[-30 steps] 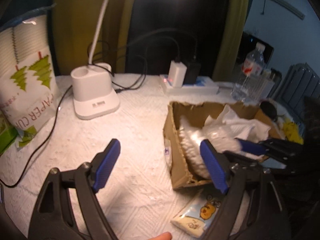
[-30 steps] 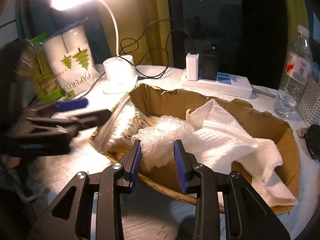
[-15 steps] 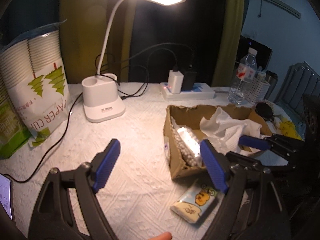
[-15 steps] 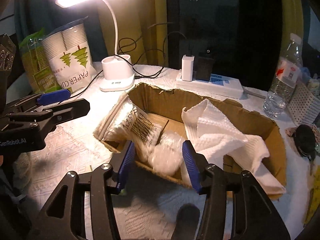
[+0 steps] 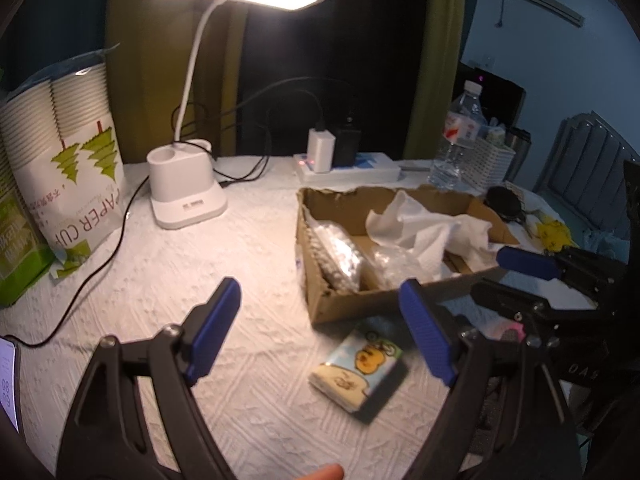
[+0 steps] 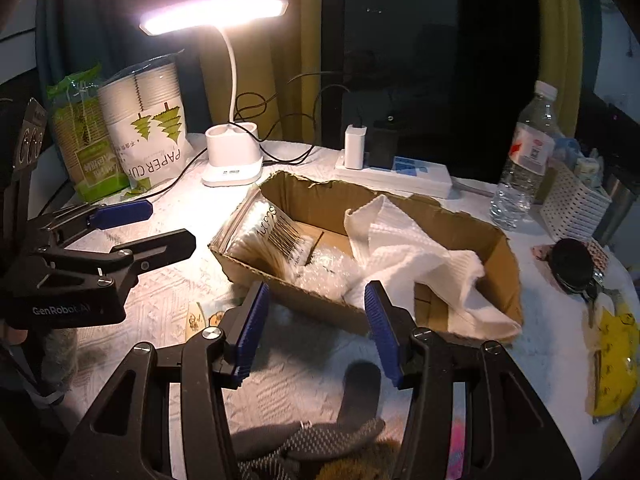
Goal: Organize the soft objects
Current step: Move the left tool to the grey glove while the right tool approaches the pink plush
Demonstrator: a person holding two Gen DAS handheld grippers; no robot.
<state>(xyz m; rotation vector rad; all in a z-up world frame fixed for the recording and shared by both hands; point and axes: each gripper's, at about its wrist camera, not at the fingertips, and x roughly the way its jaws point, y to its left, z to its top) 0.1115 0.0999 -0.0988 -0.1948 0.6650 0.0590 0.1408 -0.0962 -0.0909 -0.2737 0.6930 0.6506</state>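
- Cardboard box point(image 6: 460, 216): placed mid-table on the white textured cloth point(image 5: 256, 256), its long axis running from near left to far right in the right wrist view.
- White towel point(image 6: 404, 248): crumpled, draped over the right half of the box, one corner raised.
- Bubble wrap point(image 6: 324, 272): a clear wad, lodged in the box between the towel and a bag of cotton swabs point(image 6: 260, 232); the bag leans on the left wall.
- Tissue pack point(image 5: 360, 364): cartoon-printed, lying flat just near the box; shown whole only by the left wrist view, a sliver only in the other.
- Dark glove point(image 6: 320, 440) and yellow cloth point(image 6: 616, 344): shown by the right wrist view.
- Left gripper point(image 5: 320, 344): jaws spread wide, nothing held, above the cloth.
- Right gripper point(image 6: 316, 336): jaws apart, empty, near the box's near wall.
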